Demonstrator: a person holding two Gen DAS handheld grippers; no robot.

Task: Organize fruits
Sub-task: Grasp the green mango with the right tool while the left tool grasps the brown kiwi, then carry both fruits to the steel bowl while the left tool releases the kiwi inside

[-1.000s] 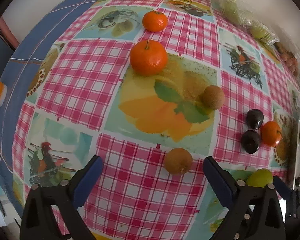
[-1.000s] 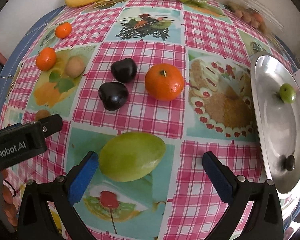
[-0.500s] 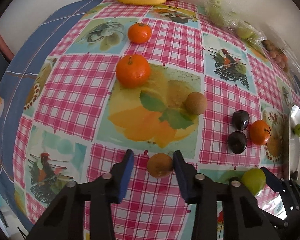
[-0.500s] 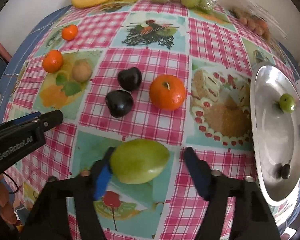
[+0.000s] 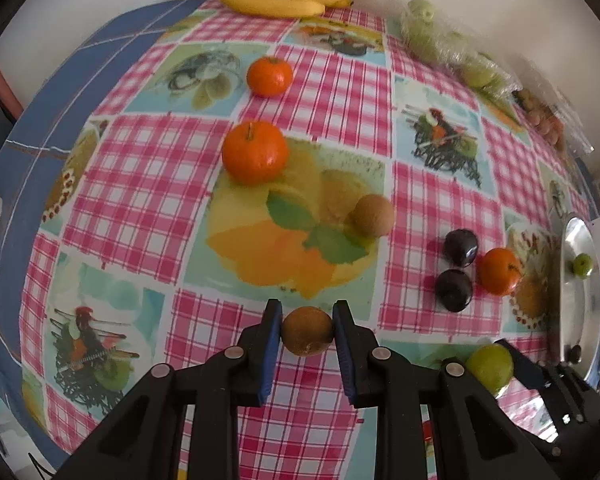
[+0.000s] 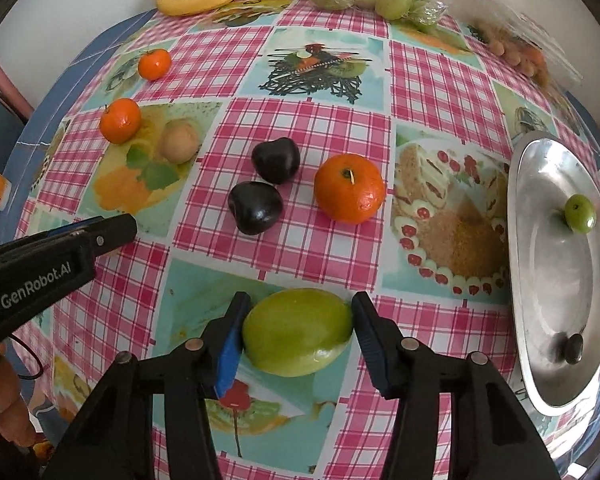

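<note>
The left hand-held gripper (image 5: 307,332) is clamped on a round, fuzzy brown kiwi (image 5: 307,331) above the pink-checked surface (image 5: 340,88). The right hand-held gripper (image 6: 298,330) is closing on a smooth, oval green mango (image 6: 298,331) — both blue pads touch it.

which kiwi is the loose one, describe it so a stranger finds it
Start at the yellow and orange fruit picture in the middle of the checked tablecloth. The loose kiwi sits on its right edge. The other kiwi is pinched in the left tool.
</note>
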